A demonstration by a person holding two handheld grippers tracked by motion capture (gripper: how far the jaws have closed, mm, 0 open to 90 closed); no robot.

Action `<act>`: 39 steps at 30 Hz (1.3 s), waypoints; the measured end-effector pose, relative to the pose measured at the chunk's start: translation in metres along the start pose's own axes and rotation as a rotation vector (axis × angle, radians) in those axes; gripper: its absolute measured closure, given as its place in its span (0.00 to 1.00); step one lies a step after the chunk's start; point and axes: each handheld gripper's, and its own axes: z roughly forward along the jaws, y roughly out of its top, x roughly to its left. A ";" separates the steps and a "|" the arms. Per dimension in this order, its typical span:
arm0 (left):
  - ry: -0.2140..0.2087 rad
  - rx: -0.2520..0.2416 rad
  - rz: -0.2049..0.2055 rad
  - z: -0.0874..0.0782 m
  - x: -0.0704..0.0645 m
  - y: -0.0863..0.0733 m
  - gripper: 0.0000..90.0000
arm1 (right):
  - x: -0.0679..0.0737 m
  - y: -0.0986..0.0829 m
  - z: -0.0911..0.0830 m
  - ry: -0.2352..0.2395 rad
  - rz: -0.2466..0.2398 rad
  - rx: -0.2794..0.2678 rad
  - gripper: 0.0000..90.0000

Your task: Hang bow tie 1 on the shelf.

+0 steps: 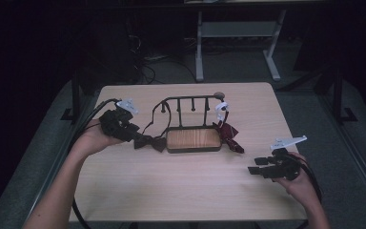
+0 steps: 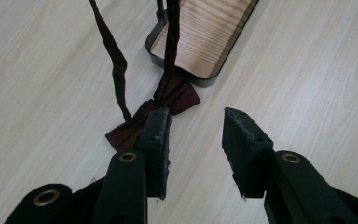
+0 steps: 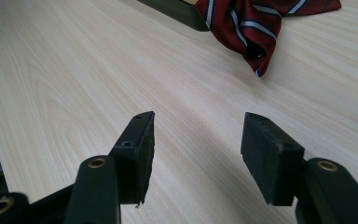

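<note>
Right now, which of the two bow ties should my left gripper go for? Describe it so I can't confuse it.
Find the black rack with the wooden tray mid-table. The plain bow tie lies on the table just off its left end, its strap running up to the rack. It is solid dark maroon, while the striped bow tie lies at the right end.

Dark maroon bow tie [image 1: 150,142]: flat on table, left of stand [image 1: 193,138], straps rising. Red striped bow tie [image 1: 228,133]: crumpled at stand's right.
</note>
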 end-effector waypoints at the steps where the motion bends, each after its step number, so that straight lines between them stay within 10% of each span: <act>1: 0.000 -0.004 -0.005 0.000 0.000 -0.001 0.68 | 0.000 0.000 0.000 -0.001 0.000 0.000 0.49; 39: 0.012 -0.047 -0.064 0.016 -0.013 -0.045 0.48 | -0.002 -0.002 0.002 -0.011 0.002 0.009 0.49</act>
